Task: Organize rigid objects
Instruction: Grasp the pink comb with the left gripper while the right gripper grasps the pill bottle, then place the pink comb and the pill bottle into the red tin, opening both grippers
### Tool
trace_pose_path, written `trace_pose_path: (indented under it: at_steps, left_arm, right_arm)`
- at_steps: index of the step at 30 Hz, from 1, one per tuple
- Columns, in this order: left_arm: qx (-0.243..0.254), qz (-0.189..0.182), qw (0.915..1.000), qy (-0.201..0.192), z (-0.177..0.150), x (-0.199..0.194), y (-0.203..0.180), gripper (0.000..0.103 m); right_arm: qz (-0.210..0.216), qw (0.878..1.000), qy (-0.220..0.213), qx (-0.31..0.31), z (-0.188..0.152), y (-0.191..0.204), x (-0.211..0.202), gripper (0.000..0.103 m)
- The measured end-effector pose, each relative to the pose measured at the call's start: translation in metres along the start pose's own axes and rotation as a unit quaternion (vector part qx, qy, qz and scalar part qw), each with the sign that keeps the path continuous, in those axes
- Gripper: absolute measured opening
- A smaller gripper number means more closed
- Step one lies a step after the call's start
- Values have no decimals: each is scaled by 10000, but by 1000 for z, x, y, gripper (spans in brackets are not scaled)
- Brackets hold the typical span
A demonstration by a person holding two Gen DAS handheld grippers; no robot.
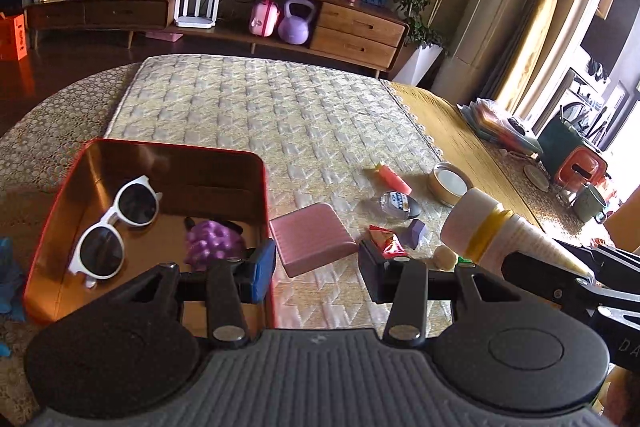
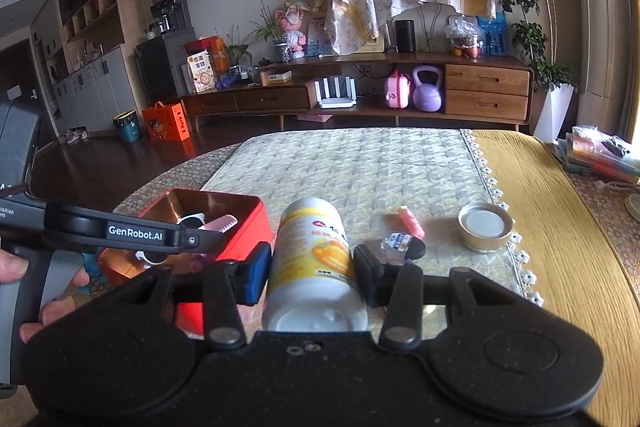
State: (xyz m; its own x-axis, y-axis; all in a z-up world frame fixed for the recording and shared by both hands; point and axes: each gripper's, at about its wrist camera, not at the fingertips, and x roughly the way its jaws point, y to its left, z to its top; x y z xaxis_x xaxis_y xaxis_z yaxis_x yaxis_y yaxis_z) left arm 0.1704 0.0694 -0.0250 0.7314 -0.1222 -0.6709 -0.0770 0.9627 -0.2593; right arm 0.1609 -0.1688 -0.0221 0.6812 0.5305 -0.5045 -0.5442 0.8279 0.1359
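Observation:
An open red tin with a coppery inside stands at the left of the quilted mat. It holds white sunglasses and a purple bumpy toy. My left gripper hovers open above the tin's right edge, with nothing between its fingers. A pink box lies on the mat just beyond them. My right gripper is shut on a white and yellow bottle, carried in the air to the right of the tin. The same bottle shows at the right of the left wrist view.
Loose on the mat lie an orange-pink tube, a small clear bottle with a black cap, a round tin lid, a purple block and a red packet. A hand holds the left tool.

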Motion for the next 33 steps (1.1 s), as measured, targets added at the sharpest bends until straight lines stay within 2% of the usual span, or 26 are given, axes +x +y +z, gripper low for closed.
trace_pose_path:
  at_steps: [7, 16, 23, 33]
  left_arm:
    - [-246, 217, 9994, -68, -4, -21, 49, 45]
    - [-366, 410, 9985, 52, -13, -19, 93, 45]
    - [-265, 397, 9985, 273, -18, -2, 107, 45]
    - [-192, 421, 9980, 426, -18, 19, 118, 45]
  right_arm:
    - [181, 9997, 81, -167, 9, 40, 21, 45]
    - [369, 9985, 343, -227, 27, 75, 67, 45]
    - [308, 9967, 561, -493, 38, 101, 119, 45]
    - [235, 9925, 1083, -510, 37, 119, 184, 45]
